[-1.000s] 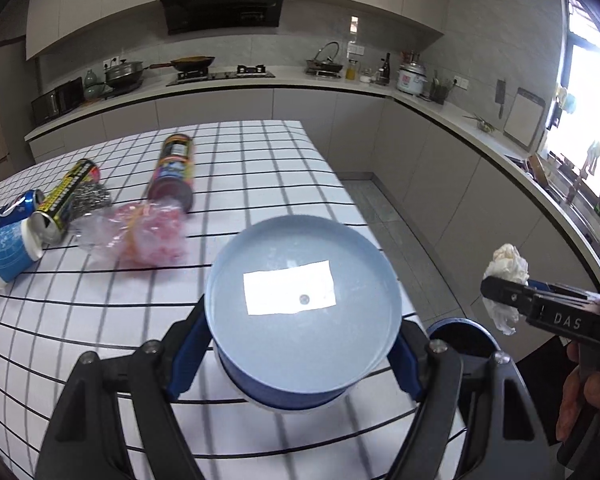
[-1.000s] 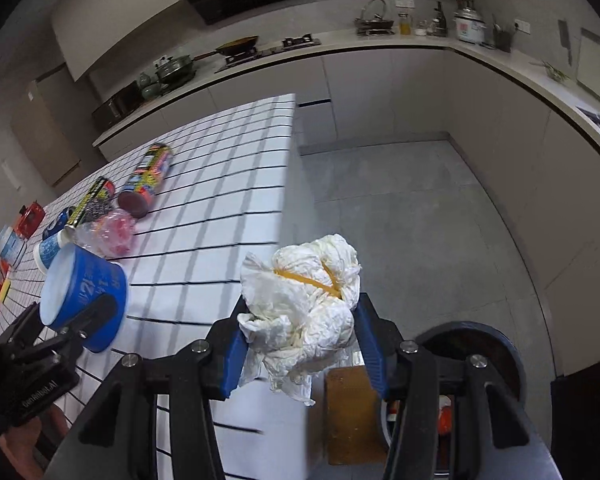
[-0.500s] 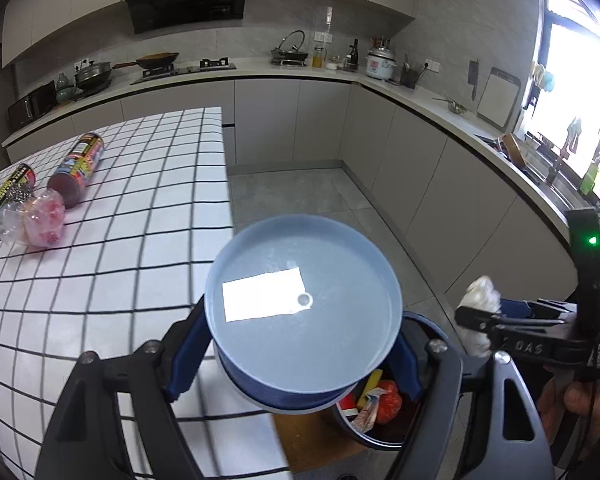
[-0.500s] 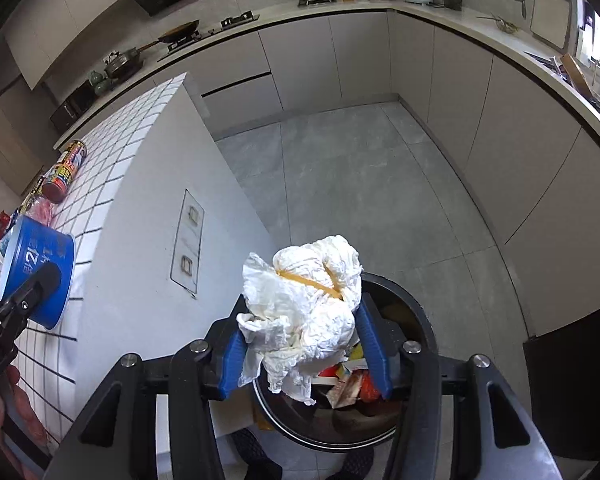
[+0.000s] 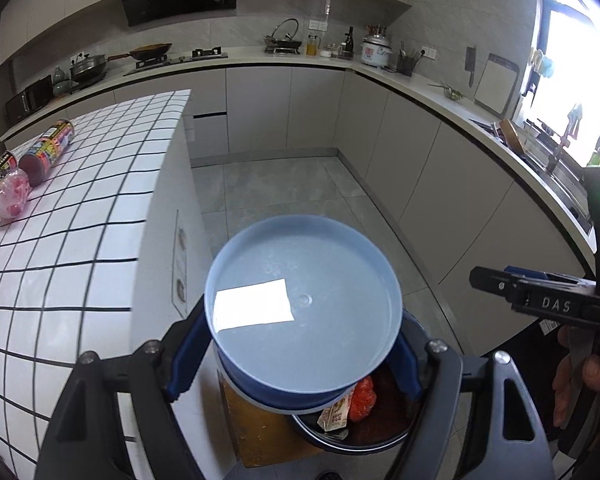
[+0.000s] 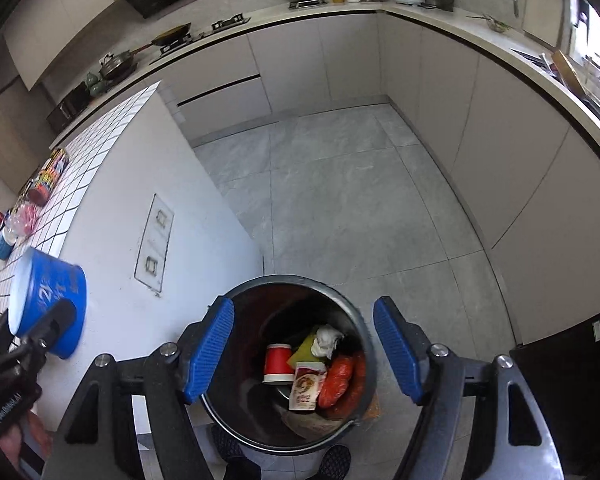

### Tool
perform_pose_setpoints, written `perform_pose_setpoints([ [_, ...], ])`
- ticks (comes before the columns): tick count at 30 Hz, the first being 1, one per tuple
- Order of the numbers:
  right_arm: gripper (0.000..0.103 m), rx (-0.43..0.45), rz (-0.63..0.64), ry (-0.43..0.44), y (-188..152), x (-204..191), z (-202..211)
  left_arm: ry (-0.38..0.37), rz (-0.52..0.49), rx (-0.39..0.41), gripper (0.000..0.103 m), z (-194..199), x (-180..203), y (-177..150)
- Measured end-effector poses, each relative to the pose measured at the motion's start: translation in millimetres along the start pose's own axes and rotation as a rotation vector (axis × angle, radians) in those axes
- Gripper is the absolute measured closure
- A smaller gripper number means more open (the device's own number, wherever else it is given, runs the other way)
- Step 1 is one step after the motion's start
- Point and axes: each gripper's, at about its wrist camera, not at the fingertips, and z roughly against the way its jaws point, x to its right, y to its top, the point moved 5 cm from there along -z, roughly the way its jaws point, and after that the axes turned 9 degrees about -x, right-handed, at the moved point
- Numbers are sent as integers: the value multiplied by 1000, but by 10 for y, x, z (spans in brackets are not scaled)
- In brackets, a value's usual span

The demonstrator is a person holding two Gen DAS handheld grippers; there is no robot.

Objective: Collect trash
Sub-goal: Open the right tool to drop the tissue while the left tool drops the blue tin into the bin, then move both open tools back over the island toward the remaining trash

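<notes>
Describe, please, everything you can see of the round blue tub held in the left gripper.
The round blue tub is a short, wide container, seemingly plastic or coated paper, with a pale blue base bearing a white rectangular label. White print marks its dark blue side. It is tipped, base toward the left camera, clamped between the left gripper pads, above the dark round trash bin beside the white tiled counter.

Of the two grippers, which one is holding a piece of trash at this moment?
The left gripper: its fingers clamp the round blue tub. The right gripper is opening, nothing between its fingers, above the black bin.
</notes>
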Motion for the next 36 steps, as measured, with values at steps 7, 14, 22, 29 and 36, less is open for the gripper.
perform_pose_setpoints([
  [7,29,11,-15,-2,-23,232,54,2,-10,-23,24,-172,193,-76],
  [14,29,-5,-28,-2,-102,399,-9,-7,-8,-98,24,-465,369,-287],
  [22,29,1,-48,-19,-125,616,33,-13,-20,-146,24,-642,611,-341],
  [29,27,5,-69,-38,-92,783,89,24,-33,-209,11,-630,743,-340],
  [36,25,23,-94,-6,11,787,141,70,-24,-126,8,-191,584,-103],
])
